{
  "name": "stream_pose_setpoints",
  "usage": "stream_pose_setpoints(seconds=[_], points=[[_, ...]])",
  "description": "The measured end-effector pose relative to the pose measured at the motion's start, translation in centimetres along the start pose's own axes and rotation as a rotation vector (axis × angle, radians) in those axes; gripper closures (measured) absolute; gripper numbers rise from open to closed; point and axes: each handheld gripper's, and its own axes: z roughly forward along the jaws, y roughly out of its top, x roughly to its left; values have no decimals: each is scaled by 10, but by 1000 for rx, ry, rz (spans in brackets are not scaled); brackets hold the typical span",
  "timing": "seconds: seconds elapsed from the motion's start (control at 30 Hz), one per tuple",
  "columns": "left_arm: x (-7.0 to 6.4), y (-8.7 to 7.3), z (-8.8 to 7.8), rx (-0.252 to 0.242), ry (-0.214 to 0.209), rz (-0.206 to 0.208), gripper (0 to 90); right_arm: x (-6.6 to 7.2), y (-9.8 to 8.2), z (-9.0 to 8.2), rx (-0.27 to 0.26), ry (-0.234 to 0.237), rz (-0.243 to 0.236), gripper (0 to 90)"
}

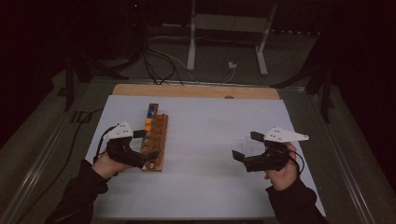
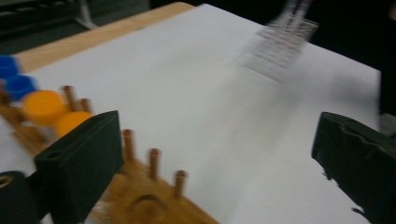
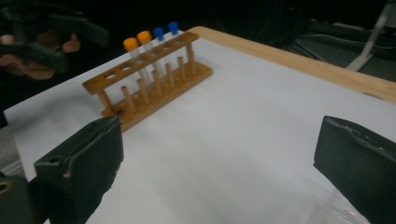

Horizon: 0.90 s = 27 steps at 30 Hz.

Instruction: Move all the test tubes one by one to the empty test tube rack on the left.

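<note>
A wooden test-tube rack (image 1: 161, 128) stands on the left of the white table cover (image 1: 210, 121). At its far end it holds tubes with two orange caps (image 3: 131, 43) and two blue caps (image 3: 159, 31); the nearer holes are empty. My left gripper (image 1: 147, 144) is open by the rack's near end, with nothing between its jaws; the rack (image 2: 140, 200) lies below its left jaw. On the right side my right gripper (image 1: 246, 147) stands open and empty over a clear plastic piece (image 1: 250, 148), which looks blurred in the left gripper view (image 2: 280, 44).
The bare wooden table edge (image 1: 196, 91) runs along the back. Beyond it, on the dark floor, are the white legs of a stand (image 1: 191, 46) and loose cables (image 1: 159, 65). White cover spreads between the rack and the right gripper.
</note>
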Motion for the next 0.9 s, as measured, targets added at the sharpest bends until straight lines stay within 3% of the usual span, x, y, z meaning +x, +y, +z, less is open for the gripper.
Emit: stream_pose_setpoints(seconds=[0.2,0.43,0.53,0.63,0.9], points=[[-6,-3,3,-4,-30,-2,14,-17,-4,-16,-33,-68,-1,12],[-8,-4,2,-7,-52,0,14,-42,-15,-34,-55,-181,66,12],[-9,-4,2,-11,-53,-1,14,-50,-20,-43,-77,-254,99,11],[-9,-4,2,-9,-53,1,14,-59,-26,-51,-68,-330,131,12],[-10,-5,3,-3,-55,5,14,-75,-51,-68,-37,-451,180,89]])
